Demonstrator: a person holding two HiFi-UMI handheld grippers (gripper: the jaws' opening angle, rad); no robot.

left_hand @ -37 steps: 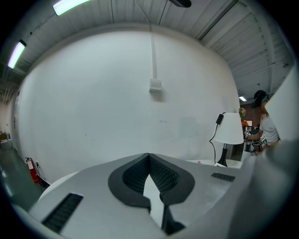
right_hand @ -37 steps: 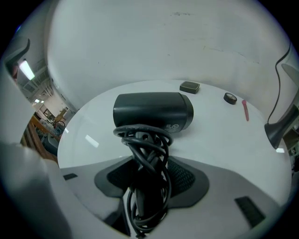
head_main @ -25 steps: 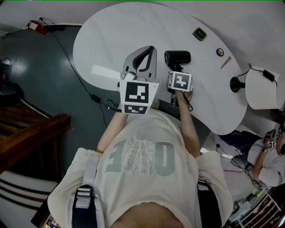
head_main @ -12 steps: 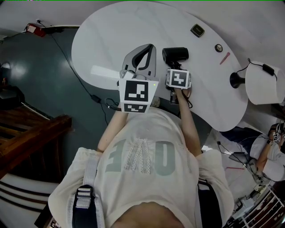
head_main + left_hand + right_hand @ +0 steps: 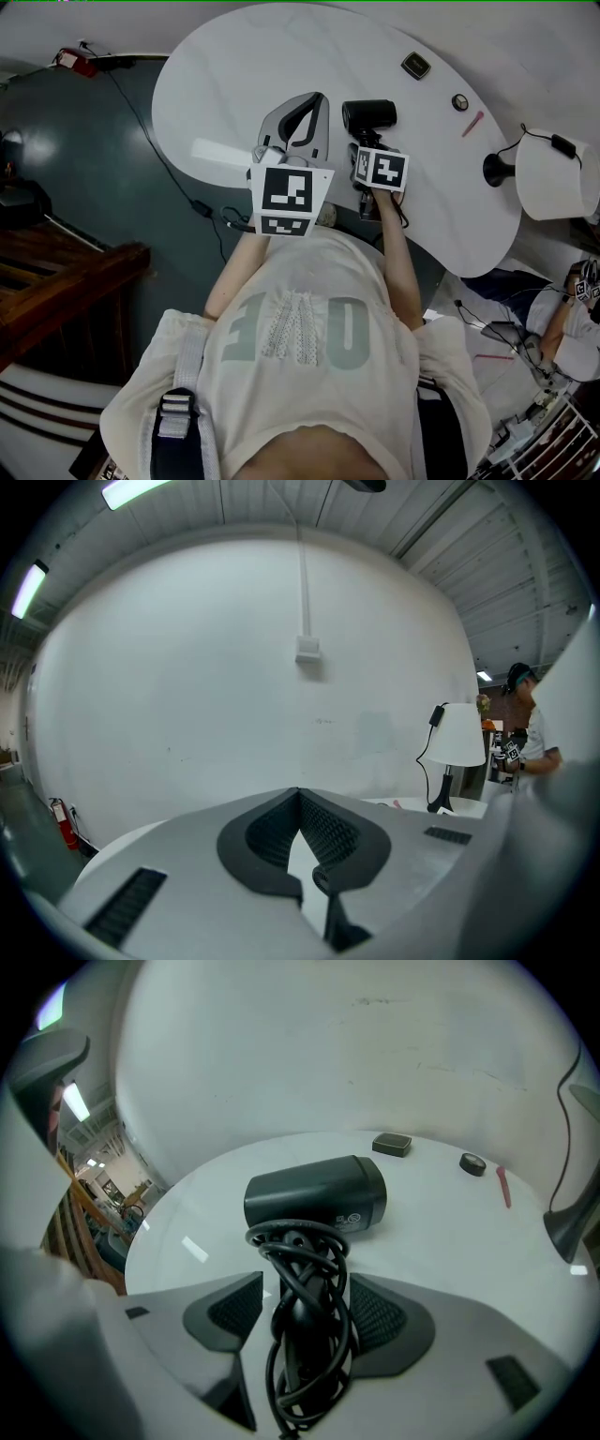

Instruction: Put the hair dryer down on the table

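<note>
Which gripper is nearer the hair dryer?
Right. The right gripper has just been opening its jaws, with the cord-wrapped handle of the hair dryer between them. The left gripper, shut and empty, hangs to its left in the head view, apart from it.

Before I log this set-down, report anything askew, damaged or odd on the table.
Nothing stands out. The hair dryer lies on its side on the table, its cord bundled in loose loops.

Warehouse-like hall: ribbed ceiling point(image 5: 525, 574), strip lights point(image 5: 136, 489)
</note>
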